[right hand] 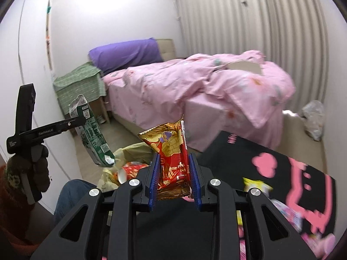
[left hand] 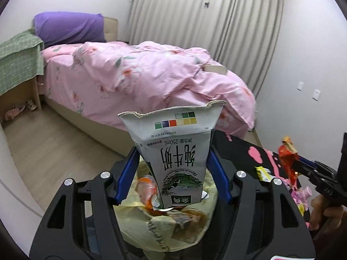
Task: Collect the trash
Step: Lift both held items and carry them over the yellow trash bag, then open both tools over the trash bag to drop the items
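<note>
My left gripper (left hand: 173, 164) is shut on an empty white and green milk carton (left hand: 175, 151), held upright with its torn top up. Right under it sits a yellow trash bag (left hand: 173, 227) with wrappers inside. My right gripper (right hand: 173, 173) is shut on a red and gold snack wrapper (right hand: 171, 156), which sticks up between the blue pads. From the right wrist view the carton (right hand: 93, 136) hangs at the left in the other gripper, above the bag (right hand: 130, 151). The left wrist view shows the wrapper (left hand: 288, 156) at the far right.
A bed with a pink quilt (left hand: 141, 73) and a purple pillow (left hand: 69, 27) fills the room behind. A black table with pink shapes (right hand: 282, 173) holds small wrappers (right hand: 256, 186). A green-covered nightstand (left hand: 17, 60) stands left; a clear bag (right hand: 314, 121) lies by the curtain.
</note>
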The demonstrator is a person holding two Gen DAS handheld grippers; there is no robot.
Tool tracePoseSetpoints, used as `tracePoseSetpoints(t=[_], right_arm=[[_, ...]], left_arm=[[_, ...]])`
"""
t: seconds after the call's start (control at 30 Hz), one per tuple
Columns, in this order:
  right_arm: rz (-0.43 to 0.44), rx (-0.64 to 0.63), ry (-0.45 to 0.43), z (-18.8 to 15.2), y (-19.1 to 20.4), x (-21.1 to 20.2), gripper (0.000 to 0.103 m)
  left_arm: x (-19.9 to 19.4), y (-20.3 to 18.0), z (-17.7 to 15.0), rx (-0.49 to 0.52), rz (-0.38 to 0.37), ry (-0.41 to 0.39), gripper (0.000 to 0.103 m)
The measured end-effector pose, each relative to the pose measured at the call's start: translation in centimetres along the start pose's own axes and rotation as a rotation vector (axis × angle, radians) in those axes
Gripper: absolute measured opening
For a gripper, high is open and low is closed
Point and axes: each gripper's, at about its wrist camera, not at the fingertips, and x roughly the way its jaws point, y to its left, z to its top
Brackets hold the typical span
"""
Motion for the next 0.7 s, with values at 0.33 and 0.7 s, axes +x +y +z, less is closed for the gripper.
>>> tracePoseSetpoints(t=[0.33,0.7], right_arm=[[0.120,-0.053,0.170,0.3,1.9,12.9,0.026],[0.162,-0.152,0.303,-2.2,2.1,20.4,0.026]], left_arm=[[9.9,2.1,-4.0,0.010,0.021,0.134,0.060],[16.3,4.2,-7.1,-0.079,-0.005,0.310,0.059]])
